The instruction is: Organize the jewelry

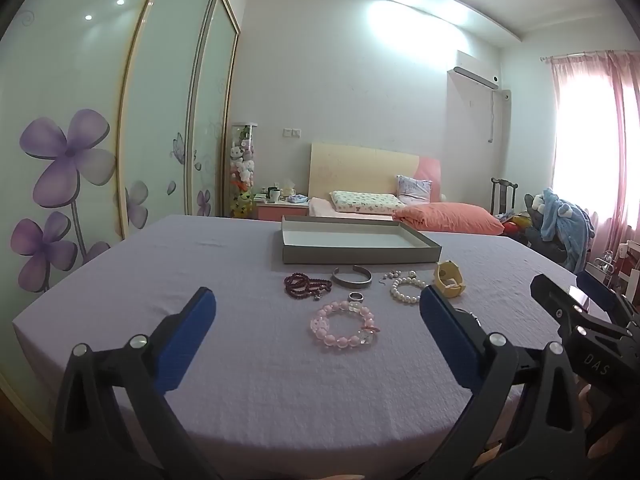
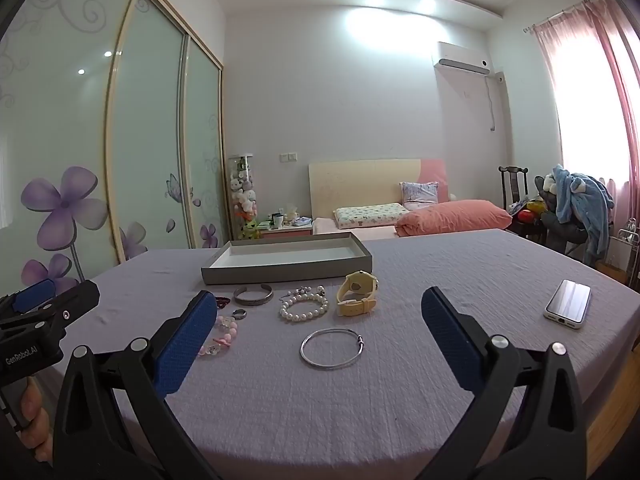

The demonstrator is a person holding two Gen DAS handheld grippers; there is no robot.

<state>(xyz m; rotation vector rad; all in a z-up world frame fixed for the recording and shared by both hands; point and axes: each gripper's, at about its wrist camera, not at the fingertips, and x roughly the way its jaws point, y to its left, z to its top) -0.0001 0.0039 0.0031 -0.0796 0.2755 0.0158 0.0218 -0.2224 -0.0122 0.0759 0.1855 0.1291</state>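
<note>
Jewelry lies on a lilac-covered table in front of an empty grey tray [image 1: 360,254] [image 2: 280,274]. A pink bead bracelet [image 1: 344,326] [image 2: 224,338], dark red beads [image 1: 306,285], a silver cuff [image 1: 352,277] [image 2: 253,295], a small ring [image 1: 355,297] [image 2: 239,313], a pearl bracelet [image 1: 406,288] [image 2: 303,306], a yellow watch [image 1: 450,279] [image 2: 357,294] and a thin silver bangle [image 2: 332,347] lie there. My left gripper [image 1: 318,312] is open over the pink bracelet. My right gripper [image 2: 320,312] is open above the bangle. Both are empty.
A phone [image 2: 568,303] lies on the table at the right. Behind the table are a bed [image 1: 400,208], a nightstand, a chair with clothes [image 2: 576,204] and sliding wardrobe doors on the left. The table's front edge is close to both grippers.
</note>
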